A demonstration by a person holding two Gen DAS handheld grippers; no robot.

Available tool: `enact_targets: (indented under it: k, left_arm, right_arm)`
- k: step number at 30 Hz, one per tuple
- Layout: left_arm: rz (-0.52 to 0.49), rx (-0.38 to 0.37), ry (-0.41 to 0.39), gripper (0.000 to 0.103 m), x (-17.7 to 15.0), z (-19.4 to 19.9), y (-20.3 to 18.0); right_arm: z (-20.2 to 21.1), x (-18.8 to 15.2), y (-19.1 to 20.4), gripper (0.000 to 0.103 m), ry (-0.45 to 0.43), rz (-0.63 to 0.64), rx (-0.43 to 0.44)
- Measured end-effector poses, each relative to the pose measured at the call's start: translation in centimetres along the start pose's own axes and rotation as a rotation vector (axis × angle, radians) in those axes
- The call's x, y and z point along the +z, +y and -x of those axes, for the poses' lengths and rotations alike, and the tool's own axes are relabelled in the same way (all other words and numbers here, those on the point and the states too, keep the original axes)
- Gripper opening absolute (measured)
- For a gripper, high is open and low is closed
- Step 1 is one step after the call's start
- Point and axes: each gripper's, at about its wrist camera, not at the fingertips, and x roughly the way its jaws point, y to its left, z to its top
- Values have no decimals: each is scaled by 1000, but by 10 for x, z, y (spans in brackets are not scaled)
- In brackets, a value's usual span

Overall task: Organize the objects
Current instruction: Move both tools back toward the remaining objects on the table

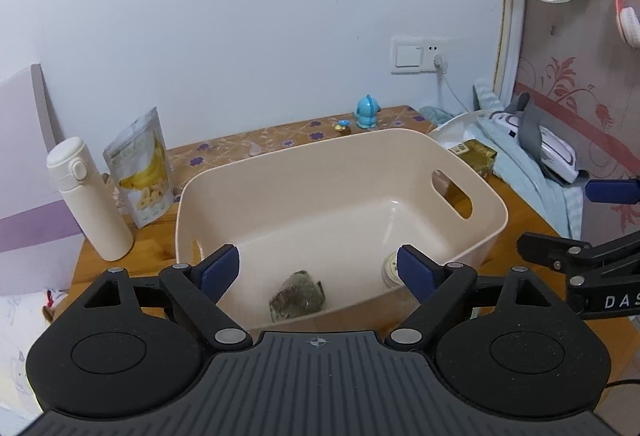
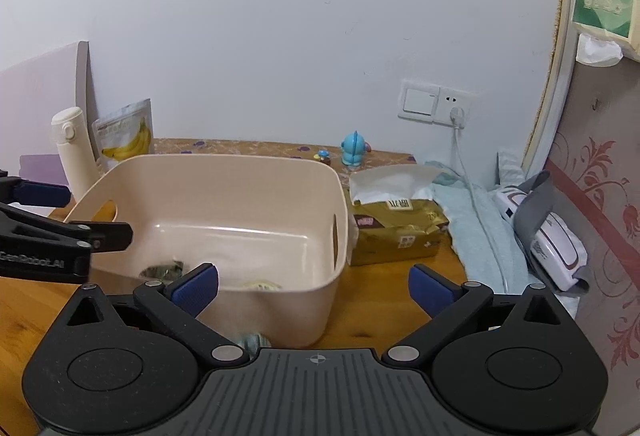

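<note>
A beige plastic bin (image 1: pixel 400 151) stands on the wooden table; it also shows in the right wrist view (image 2: pixel 280 171). Inside lie a greenish packet (image 1: pixel 298 294) and a small round jar (image 1: pixel 390 268). My left gripper (image 1: pixel 319 268) is open and empty, just above the bin's near rim. My right gripper (image 2: pixel 313 286) is open and empty, at the bin's near right corner. A white bottle (image 1: pixel 90 195) and a banana chip bag (image 1: pixel 142 165) stand left of the bin. A blue toy figure (image 1: pixel 367 111) stands behind it.
A gold tissue pack (image 2: pixel 396 232) lies right of the bin, then a light blue cloth (image 2: pixel 476 228) and a white device with a grey strap (image 2: pixel 548 232). A wall socket with a plugged cable (image 2: pixel 456 115) is behind. Wall close at the right.
</note>
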Motion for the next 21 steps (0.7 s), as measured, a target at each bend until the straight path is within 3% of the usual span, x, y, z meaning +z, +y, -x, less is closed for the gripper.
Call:
enact_targets:
  k: [8, 21]
  left_arm:
    - [6, 32, -6, 88, -26, 14, -3]
    - [34, 18, 53, 88, -72, 19, -13]
  right_arm:
    - [19, -16, -6, 103, 5, 13, -14]
    - [29, -48, -6, 103, 48, 50, -30]
